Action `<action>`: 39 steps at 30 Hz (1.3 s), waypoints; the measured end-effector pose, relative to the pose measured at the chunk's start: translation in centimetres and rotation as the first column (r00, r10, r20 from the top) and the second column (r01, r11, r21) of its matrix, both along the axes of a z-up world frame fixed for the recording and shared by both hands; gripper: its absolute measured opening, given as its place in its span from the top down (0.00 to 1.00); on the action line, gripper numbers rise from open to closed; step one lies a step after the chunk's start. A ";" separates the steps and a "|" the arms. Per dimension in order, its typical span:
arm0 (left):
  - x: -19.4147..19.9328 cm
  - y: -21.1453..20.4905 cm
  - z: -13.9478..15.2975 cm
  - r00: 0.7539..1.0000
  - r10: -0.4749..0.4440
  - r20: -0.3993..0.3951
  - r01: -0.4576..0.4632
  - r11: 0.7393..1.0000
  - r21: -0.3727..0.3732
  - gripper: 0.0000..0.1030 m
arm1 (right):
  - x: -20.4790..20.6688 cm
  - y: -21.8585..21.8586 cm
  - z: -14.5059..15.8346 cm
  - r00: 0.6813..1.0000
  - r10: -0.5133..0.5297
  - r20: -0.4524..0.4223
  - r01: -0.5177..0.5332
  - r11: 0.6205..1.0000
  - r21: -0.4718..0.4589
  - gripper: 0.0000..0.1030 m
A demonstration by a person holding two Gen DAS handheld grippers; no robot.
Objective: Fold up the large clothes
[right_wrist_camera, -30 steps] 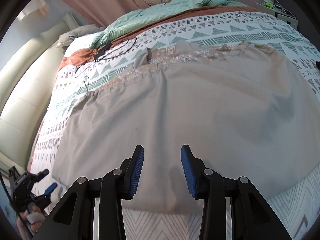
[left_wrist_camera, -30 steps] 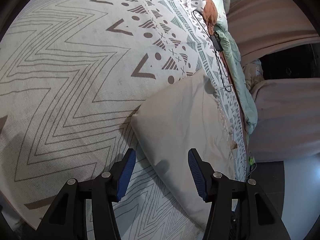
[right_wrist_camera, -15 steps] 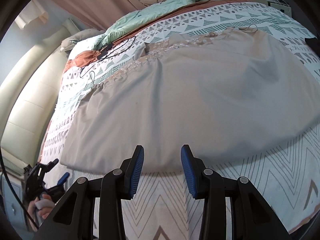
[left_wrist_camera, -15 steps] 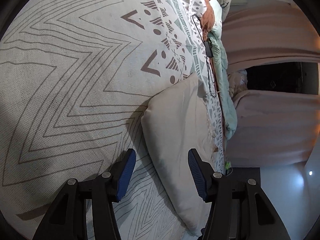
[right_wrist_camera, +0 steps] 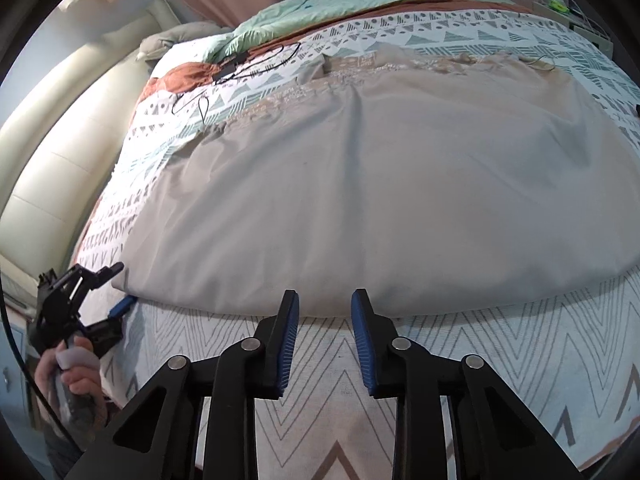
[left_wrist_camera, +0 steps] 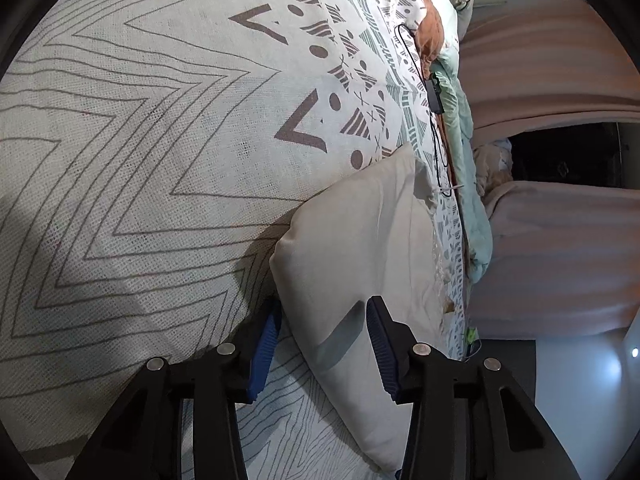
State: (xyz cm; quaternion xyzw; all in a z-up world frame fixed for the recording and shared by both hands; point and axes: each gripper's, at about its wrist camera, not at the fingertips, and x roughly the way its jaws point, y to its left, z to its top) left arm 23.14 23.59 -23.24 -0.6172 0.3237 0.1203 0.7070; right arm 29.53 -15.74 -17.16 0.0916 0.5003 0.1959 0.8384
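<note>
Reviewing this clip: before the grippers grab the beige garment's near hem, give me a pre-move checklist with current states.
1. Left gripper open: ok.
2. Left gripper straddles the corner of the beige garment: ok, one finger sits under the edge.
3. Right gripper open: ok.
4. Right gripper at the hem: not ok, fingertips stop just short.
5. Garment lying flat on the bedspread: ok.
6. Black cable clear of the garment: ok.

I am seeing no readable text, label, brand, number or sign anywhere; the bedspread [left_wrist_camera: 168, 128] is showing only chevrons, triangles and dots, and the beige garment [right_wrist_camera: 380, 200] is showing no print.
</note>
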 end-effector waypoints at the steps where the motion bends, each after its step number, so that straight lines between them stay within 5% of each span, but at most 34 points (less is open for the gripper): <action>1: 0.2 0.1 -0.1 1.000 0.005 -0.004 -0.005 1.000 0.000 0.58 | 0.2 0.3 -0.2 1.000 0.004 -0.005 -0.004 1.000 -0.008 0.75; 7: 1.7 0.5 -0.2 0.999 0.027 -0.017 -0.026 0.999 0.043 0.63 | 1.3 1.3 -1.3 1.000 -0.002 -0.017 0.000 0.997 -0.080 0.86; 16: 2.5 0.3 0.3 0.998 0.059 -0.023 -0.057 0.996 0.064 0.81 | 3.3 0.5 -2.0 0.999 -0.009 -0.036 0.006 0.997 -0.076 0.88; 24: 3.3 -1.0 4.7 0.984 0.001 0.176 -0.013 0.998 0.068 0.91 | 5.2 0.6 -2.8 0.998 -0.022 -0.055 0.020 0.999 -0.038 0.89; 31: 5.1 -3.3 8.0 0.940 -0.079 0.331 0.056 0.995 0.078 0.92 | 7.2 0.8 -3.2 0.996 -0.042 -0.074 0.044 0.999 0.028 0.89; 39: 8.3 -5.7 11.6 0.841 -0.145 0.521 0.161 0.987 0.016 0.92 | 9.0 0.4 -3.9 0.991 -0.054 -0.125 0.068 0.991 0.112 0.89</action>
